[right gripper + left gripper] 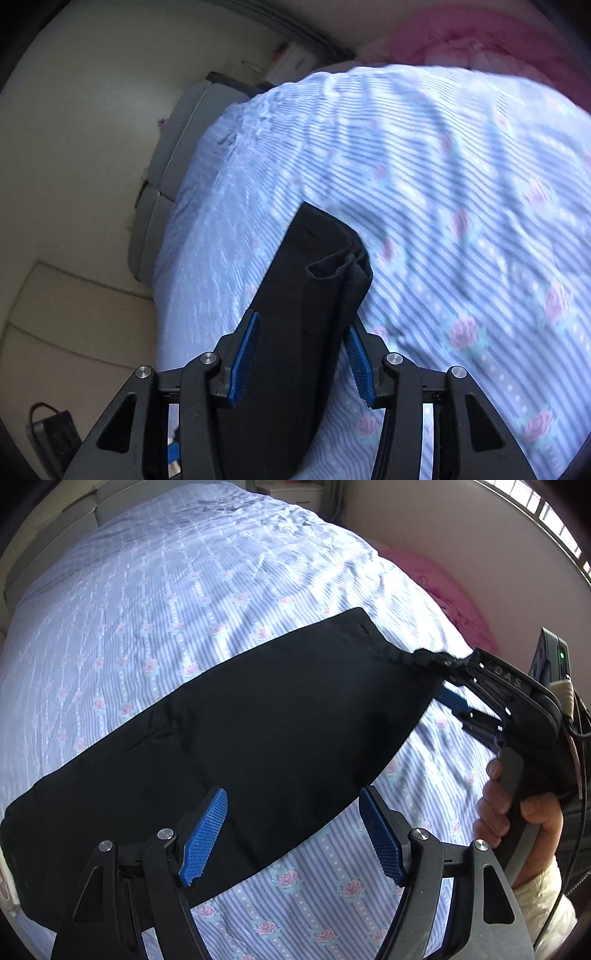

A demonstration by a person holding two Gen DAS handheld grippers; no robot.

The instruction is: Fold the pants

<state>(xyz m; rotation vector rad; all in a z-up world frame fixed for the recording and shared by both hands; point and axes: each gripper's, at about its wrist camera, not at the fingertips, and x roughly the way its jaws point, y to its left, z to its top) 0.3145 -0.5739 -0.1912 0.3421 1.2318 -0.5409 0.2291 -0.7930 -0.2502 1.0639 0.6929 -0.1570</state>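
Black pants (236,731) lie in a long band across the bed, running from lower left to upper right in the left wrist view. My left gripper (293,834) is open above their near edge, its blue pads apart and holding nothing. My right gripper (437,675) is at the pants' far right corner, where the cloth bunches against its fingers. In the right wrist view the right gripper (301,354) has its jaws apart, with the black pants (295,332) running between the pads without being pinched. The waistband folds (340,267) show ahead.
The bed has a blue striped cover with pink roses (166,590). A pink blanket (443,587) lies along the wall on the right. A grey headboard (173,166) and pale floor (55,314) lie to the left in the right wrist view.
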